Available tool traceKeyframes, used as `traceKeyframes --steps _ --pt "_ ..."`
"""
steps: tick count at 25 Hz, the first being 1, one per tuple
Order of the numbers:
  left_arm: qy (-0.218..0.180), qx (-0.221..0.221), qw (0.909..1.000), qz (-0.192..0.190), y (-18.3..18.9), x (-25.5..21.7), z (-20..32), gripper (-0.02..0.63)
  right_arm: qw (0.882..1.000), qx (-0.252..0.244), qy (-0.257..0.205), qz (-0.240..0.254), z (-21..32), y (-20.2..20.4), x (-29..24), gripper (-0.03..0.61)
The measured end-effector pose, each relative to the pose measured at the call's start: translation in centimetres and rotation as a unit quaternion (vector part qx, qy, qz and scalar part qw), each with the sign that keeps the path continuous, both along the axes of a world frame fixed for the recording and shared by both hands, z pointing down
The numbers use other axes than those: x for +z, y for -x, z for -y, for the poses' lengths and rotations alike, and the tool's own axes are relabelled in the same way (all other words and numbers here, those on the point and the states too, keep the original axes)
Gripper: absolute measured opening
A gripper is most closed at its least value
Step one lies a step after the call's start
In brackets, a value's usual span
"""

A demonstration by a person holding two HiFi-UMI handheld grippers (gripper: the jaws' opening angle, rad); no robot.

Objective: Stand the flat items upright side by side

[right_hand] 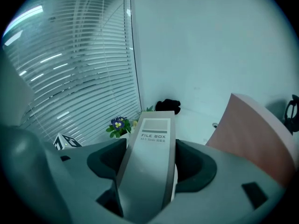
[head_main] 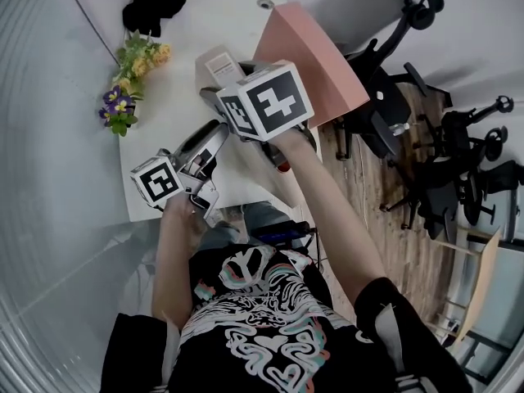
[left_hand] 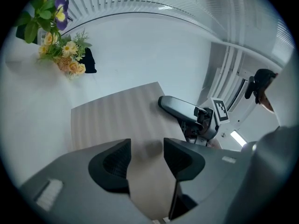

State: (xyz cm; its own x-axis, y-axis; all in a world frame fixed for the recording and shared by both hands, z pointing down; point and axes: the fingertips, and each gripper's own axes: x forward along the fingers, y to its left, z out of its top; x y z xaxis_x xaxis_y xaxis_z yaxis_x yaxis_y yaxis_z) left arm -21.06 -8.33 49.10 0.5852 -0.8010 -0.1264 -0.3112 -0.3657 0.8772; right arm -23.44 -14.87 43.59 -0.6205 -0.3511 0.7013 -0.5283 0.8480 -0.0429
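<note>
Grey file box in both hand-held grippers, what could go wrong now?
1. The grey flat file box is pinched only at its edges by the left hand-held gripper and the right hand-held gripper; it might slip or twist.
2. The pink flat item is close beside it and could get knocked over.

Grey file box (right_hand: 150,157); pink folder (right_hand: 252,139) (flowers (right_hand: 117,124) purple, yellow).

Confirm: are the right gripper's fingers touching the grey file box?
Touching. The right gripper view shows the file box wedged between both fingers, with no gap on either side.
</note>
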Motion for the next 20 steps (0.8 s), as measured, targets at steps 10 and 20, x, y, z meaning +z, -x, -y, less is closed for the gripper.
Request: traceKeyframes --steps 10,20 --pt "0.006 0.011 0.9999 0.001 -0.8 0.3 0.6 0.204 0.996 0.028 -0.042 0.074 1.9 -0.1 -3.0 0.307" --pt "-0.002 0.007 1.0 -0.001 -0.9 -0.9 1.8 0.202 0.98 0.037 -0.11 0.16 3.1 -0.6 -7.0 0.302"
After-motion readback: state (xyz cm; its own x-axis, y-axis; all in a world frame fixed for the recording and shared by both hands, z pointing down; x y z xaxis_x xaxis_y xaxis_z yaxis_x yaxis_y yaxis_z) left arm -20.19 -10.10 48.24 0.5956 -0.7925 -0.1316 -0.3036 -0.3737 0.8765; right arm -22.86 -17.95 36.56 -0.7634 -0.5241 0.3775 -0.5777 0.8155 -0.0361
